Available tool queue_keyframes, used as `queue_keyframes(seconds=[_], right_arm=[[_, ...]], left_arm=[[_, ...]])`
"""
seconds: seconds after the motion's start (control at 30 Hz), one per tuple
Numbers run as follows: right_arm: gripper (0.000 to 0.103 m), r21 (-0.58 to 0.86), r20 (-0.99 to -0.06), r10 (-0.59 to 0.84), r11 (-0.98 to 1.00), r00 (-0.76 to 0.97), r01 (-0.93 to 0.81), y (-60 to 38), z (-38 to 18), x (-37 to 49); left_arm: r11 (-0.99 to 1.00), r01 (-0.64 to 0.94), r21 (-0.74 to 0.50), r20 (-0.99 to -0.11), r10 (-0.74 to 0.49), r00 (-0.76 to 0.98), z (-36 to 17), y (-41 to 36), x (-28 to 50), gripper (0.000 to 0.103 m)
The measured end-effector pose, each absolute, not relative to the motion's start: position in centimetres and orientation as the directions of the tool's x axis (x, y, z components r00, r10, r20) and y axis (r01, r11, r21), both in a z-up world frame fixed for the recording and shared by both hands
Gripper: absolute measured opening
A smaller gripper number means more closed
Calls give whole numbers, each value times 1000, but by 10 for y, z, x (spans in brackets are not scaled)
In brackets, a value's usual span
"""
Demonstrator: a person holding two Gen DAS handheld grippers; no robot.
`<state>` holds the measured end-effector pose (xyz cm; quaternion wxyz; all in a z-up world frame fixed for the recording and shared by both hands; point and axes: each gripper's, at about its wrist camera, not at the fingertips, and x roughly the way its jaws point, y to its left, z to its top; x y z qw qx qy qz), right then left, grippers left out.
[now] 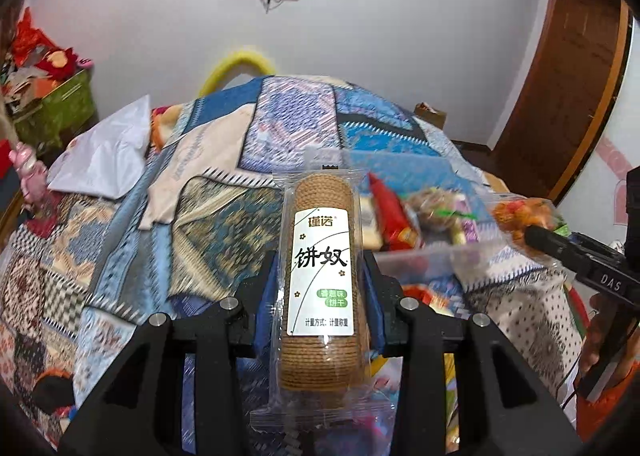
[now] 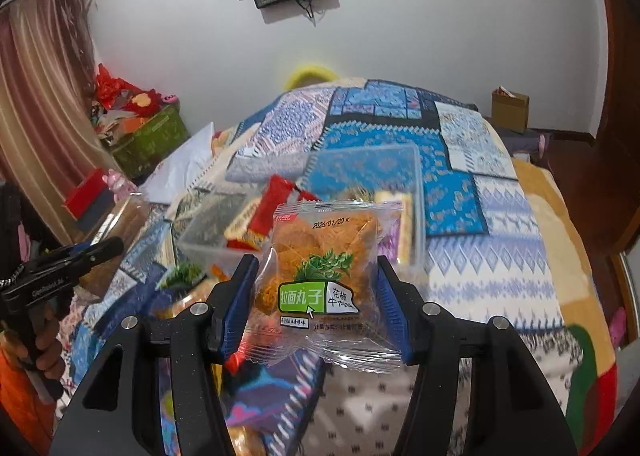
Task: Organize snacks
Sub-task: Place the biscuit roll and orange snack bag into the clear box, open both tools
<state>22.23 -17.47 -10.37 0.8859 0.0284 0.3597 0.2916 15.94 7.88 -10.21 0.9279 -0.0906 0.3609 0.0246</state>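
Two grippers grip snacks above the bed (image 2: 492, 268) — left gripper (image 1: 322, 276) a biscuit pack (image 1: 322, 280), right gripper (image 2: 316, 284) a noodle-ball packet (image 2: 320, 280).

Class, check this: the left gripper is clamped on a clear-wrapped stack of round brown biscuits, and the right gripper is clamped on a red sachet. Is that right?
Not quite. The right gripper is clamped on a clear packet of orange noodle balls with a green label, as the right wrist view shows. The left gripper does hold the clear-wrapped stack of round brown biscuits.

Upright biscuit sleeve (image 1: 321, 280), orange noodle-ball packet (image 2: 320, 280)
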Motion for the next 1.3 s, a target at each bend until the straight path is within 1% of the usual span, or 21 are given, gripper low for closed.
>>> queue_keyframes(seconds=[0.17, 0.33, 0.53, 0.77, 1.03, 1.13, 1.3], right_arm=[[54, 261, -605, 549, 821, 576, -508, -158, -99, 243], [54, 265, -609, 553, 817, 568, -511, -143, -101, 266], [54, 275, -630, 556, 812, 542, -514, -126, -108, 292], [54, 286, -665, 550, 813, 505, -508, -111, -119, 314], [55, 278, -720, 524, 819, 455, -503, -100, -137, 326], [57, 267, -731, 508, 827, 455, -494, -100, -140, 327], [58, 247, -732, 493, 835, 471, -491, -104, -134, 324]], left_arm=[[985, -86, -152, -675, -40, 736, -106, 70, 195, 39], [984, -76, -161, -685, -56, 727, -115, 66, 226, 39], [983, -71, -170, -700, -70, 711, -128, 63, 260, 39], [982, -92, -165, -728, -59, 683, -145, 63, 294, 39], [982, -109, -156, -754, -47, 655, -160, 64, 311, 39], [979, -115, -166, -771, -56, 635, -165, 64, 315, 39], [984, -106, -144, -755, -40, 654, -154, 60, 308, 41]])
